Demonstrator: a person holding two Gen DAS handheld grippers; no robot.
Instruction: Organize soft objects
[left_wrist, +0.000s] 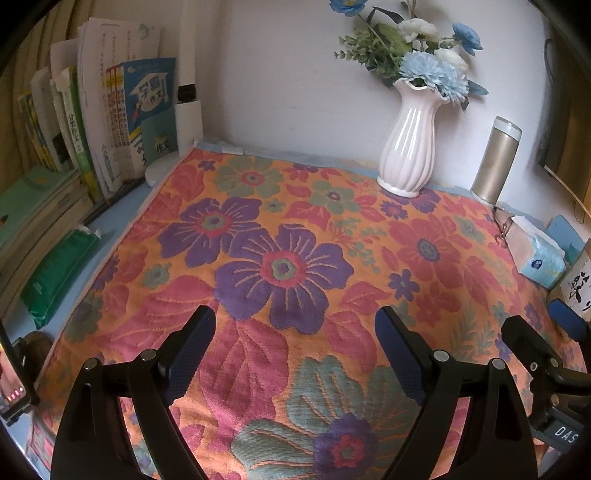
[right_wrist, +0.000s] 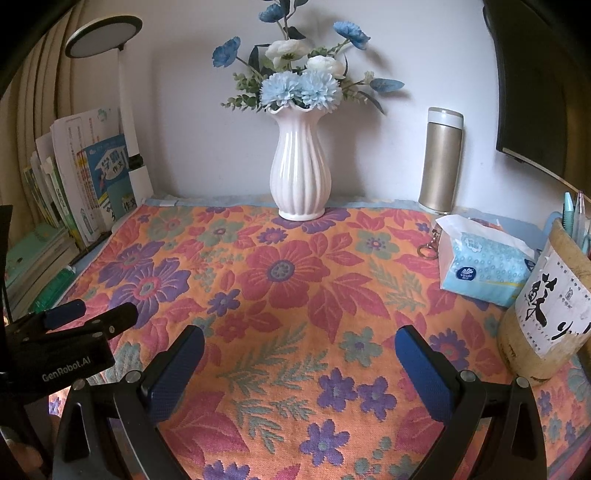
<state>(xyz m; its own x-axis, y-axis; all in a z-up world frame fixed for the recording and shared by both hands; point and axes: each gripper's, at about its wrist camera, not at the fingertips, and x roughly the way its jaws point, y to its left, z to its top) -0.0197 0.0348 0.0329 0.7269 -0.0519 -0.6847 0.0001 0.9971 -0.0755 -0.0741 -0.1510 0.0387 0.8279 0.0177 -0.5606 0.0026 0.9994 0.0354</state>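
Note:
A flowered orange, red and purple cloth (left_wrist: 295, 236) lies spread flat over the desk; it also fills the right wrist view (right_wrist: 295, 280). My left gripper (left_wrist: 295, 347) is open and empty, hovering over the cloth's near part. My right gripper (right_wrist: 299, 365) is open and empty over the cloth's near right part. The right gripper's fingers (left_wrist: 528, 339) show at the right edge of the left wrist view, and the left gripper's fingers (right_wrist: 92, 317) show at the left edge of the right wrist view. A blue tissue pack (right_wrist: 484, 269) lies on the cloth's right side and also shows in the left wrist view (left_wrist: 539, 258).
A white vase (right_wrist: 299, 173) of blue flowers and a gold flask (right_wrist: 439, 162) stand at the back by the wall. Books (left_wrist: 92, 122), a white lamp (left_wrist: 188, 85) and a green pouch (left_wrist: 55, 277) are at the left. A pen holder (right_wrist: 543, 306) stands at the right.

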